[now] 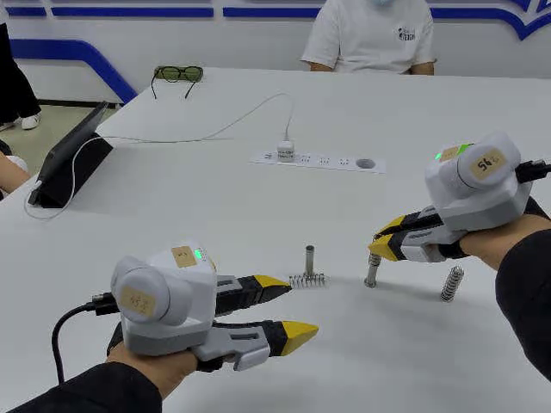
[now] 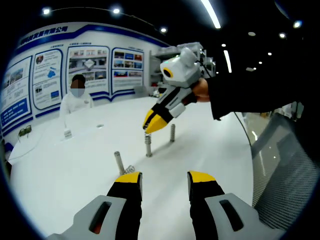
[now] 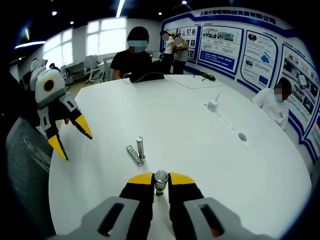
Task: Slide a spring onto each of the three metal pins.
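A bare metal pin point(image 1: 309, 260) stands mid-table with a loose spring point(image 1: 307, 280) lying at its foot; both show in the left gripper view too, pin point(image 2: 119, 162) and spring point(image 2: 130, 170). My left gripper point(image 1: 294, 308) hovers open just left of them, nothing between its jaws point(image 2: 165, 177). A second pin point(image 1: 372, 274) carries a spring point(image 3: 160, 181) near its top, and my right gripper point(image 1: 380, 246) is shut on that spring from above. Farther right, a third pin point(image 1: 452, 282) stands wrapped in its spring.
A white power strip point(image 1: 318, 159) with a plugged charger and cable lies beyond the pins. A dark tablet point(image 1: 69, 155) leans at the left edge, glasses point(image 1: 178, 74) at the far left. A person point(image 1: 370, 34) sits across the table.
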The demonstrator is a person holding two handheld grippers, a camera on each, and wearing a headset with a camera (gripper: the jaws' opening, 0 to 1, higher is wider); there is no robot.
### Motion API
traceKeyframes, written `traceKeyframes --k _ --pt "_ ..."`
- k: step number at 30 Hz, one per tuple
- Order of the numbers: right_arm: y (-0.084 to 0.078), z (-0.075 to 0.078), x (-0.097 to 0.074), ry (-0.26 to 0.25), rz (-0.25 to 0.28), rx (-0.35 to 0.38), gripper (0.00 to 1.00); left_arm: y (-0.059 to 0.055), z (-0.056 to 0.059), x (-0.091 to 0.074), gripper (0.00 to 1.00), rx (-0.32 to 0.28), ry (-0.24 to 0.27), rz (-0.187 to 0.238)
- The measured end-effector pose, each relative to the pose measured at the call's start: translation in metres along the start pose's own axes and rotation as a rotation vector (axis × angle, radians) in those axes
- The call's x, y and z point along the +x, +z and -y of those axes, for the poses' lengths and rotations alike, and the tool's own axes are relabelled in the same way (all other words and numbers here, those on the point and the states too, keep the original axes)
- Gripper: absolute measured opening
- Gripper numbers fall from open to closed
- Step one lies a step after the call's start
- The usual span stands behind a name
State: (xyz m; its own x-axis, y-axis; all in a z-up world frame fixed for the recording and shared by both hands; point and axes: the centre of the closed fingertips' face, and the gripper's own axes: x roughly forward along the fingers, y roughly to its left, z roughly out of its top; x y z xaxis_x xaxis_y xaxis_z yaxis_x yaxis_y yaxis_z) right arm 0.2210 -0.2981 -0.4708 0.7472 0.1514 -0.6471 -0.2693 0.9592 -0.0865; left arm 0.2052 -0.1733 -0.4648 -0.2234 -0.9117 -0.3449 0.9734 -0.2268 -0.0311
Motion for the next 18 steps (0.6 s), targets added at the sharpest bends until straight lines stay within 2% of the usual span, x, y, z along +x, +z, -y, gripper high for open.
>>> traceKeyframes --k 18 --pt "-0.023 0.003 0.019 -0.020 -0.059 0.017 0.12 -0.003 -0.006 0.001 0.36 0.001 0.008 -0.015"
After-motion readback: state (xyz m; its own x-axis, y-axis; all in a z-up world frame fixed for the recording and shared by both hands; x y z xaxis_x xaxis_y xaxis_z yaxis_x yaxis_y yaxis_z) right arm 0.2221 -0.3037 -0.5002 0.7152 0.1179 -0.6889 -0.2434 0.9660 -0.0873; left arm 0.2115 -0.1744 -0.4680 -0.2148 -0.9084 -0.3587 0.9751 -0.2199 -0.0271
